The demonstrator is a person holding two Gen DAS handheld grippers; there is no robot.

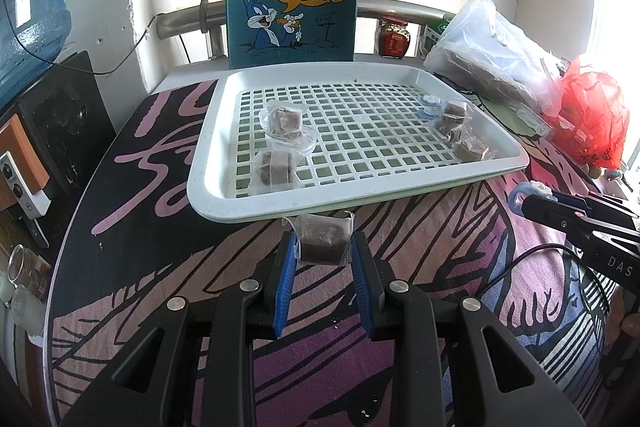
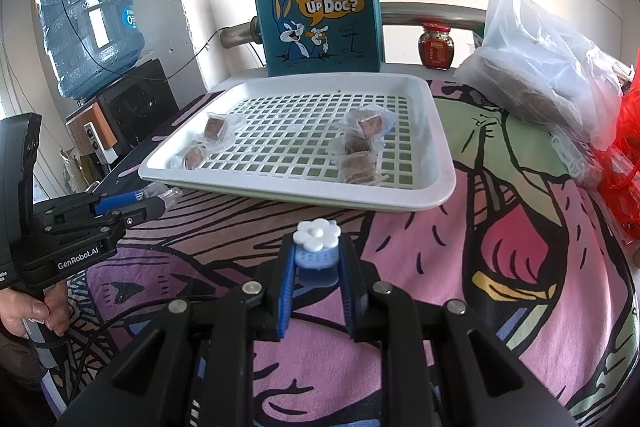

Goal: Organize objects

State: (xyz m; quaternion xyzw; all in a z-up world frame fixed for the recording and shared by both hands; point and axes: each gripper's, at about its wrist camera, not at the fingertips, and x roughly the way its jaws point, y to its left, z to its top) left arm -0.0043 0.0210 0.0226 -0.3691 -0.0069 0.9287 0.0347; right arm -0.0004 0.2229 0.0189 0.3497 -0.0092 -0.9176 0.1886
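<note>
Two grippers carry one item each. Through the left wrist view, our left gripper (image 1: 323,247) sits at lower centre with its blue pads (image 1: 285,283) clamped on a wrapped brown cube (image 1: 323,242), held just short of the near rim of the white slotted tray (image 1: 280,205). On the tray we count two groups of wrapped cubes, one at centre left (image 1: 282,121) and one at right (image 1: 454,111), with two flower clips (image 1: 431,106) beside the right group. At the right edge of the frame our right gripper (image 1: 520,201) holds a blue clip with a white flower (image 1: 532,190).

Through the right wrist view, that gripper (image 2: 317,259) closes on the flower clip at lower centre, above the printed cloth (image 2: 480,227) and in front of the tray (image 2: 400,201). Our left gripper (image 2: 160,203) shows at left, wrapper in its tips.

We judge the cube's loose wrapper the main risk: the pads pinch mostly film, so it could slide out on a tilt. The small clip could also twist free, or catch in a tray slot.
</note>
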